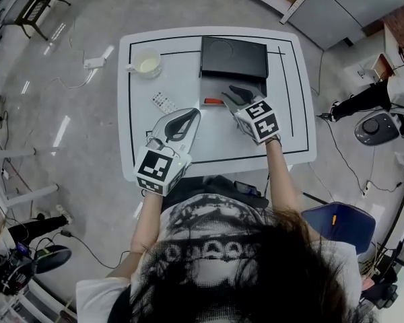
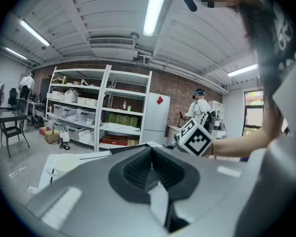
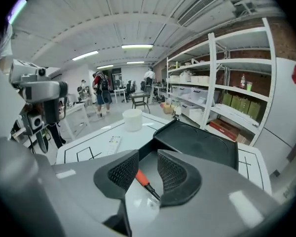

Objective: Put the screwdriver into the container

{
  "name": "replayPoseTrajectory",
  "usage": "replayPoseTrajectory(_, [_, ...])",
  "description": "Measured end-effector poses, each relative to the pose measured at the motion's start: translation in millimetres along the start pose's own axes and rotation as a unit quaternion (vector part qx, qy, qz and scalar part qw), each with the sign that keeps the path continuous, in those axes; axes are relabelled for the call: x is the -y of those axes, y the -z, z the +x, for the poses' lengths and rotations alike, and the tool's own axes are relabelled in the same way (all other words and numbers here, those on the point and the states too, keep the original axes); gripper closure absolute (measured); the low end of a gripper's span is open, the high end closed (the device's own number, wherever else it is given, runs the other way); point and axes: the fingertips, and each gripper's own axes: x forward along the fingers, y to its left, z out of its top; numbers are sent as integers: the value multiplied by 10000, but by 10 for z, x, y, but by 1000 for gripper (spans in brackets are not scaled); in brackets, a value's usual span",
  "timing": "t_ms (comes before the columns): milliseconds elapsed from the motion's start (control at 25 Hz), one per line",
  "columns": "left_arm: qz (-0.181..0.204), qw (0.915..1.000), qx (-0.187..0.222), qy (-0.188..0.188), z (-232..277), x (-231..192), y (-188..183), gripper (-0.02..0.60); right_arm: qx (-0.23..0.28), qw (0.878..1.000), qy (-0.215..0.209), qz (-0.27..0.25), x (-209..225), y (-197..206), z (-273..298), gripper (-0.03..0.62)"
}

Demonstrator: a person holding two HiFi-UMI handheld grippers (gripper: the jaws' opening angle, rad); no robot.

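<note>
Lying flat, screwdriver (image 1: 213,101), handle leftward, beside container (image 1: 233,57)

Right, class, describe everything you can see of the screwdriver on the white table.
The screwdriver is slim, with an orange handle that looks plastic and a black collar; its tip is hidden. It lies flat on the white table, just outside the black container. It shows between the open jaws of the right gripper, with neither pad touching it.

A white cup (image 1: 147,63) and a remote (image 1: 163,102) sit on the table (image 1: 293,99).
</note>
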Motion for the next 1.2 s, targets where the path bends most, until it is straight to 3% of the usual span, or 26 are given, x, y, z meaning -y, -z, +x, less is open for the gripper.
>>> replayPoseTrajectory(440, [192, 9997, -7, 128, -53, 538, -52, 581, 797, 9958, 172, 423, -309, 58, -967, 493])
replayPoseTrajectory(920, [348, 9994, 28, -6, -343, 1321, 35, 581, 1124, 9924, 133, 483, -698, 503, -1773, 500])
replayPoseTrajectory(1200, [250, 9995, -93, -175, -561, 1837, 252, 581, 1327, 9898, -44, 512, -973, 767, -2201, 505])
